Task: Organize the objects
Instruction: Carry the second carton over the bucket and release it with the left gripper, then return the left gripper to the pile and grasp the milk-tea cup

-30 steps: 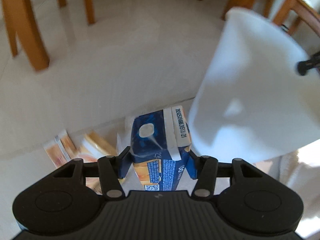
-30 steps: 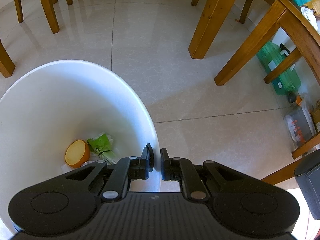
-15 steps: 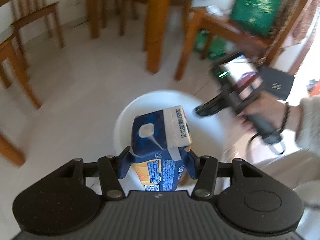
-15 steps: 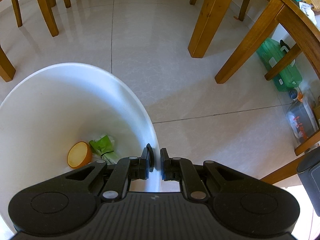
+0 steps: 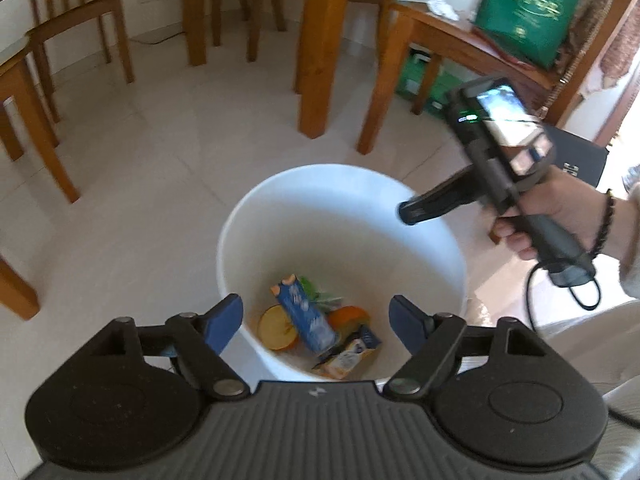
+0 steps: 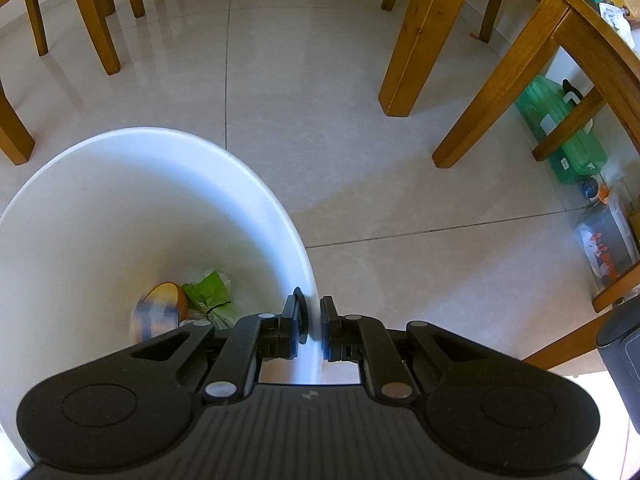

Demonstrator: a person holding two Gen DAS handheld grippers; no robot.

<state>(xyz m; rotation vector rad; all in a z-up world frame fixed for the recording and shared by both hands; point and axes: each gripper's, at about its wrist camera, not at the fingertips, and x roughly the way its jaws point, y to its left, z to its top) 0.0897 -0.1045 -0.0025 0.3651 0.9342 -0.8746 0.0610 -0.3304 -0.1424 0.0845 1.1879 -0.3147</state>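
A white bucket (image 5: 248, 216) stands on the tiled floor. My left gripper (image 5: 316, 320) is open and empty above its near rim. A blue carton (image 5: 306, 314) lies inside the bucket with an orange half (image 5: 276, 326), a second carton (image 5: 352, 354) and a green wrapper (image 5: 320, 294). My right gripper (image 6: 311, 322) is shut on the bucket's rim (image 6: 310, 280). In the right wrist view the carton (image 6: 154, 312) is a blur over the orange piece, beside the green wrapper (image 6: 208, 288). The right gripper also shows in the left wrist view (image 5: 404, 212), held by a hand.
Wooden table and chair legs (image 5: 320, 48) stand around the bucket on the pale tiles. A green bag (image 5: 528, 4) sits on a wooden bench. A green plastic container (image 6: 560, 128) and a clear box (image 6: 608, 240) lie under the table at right.
My left gripper swung over the bucket with the blue carton, then opened; the carton has dropped into the bucket. My right gripper has stayed shut on the rim.
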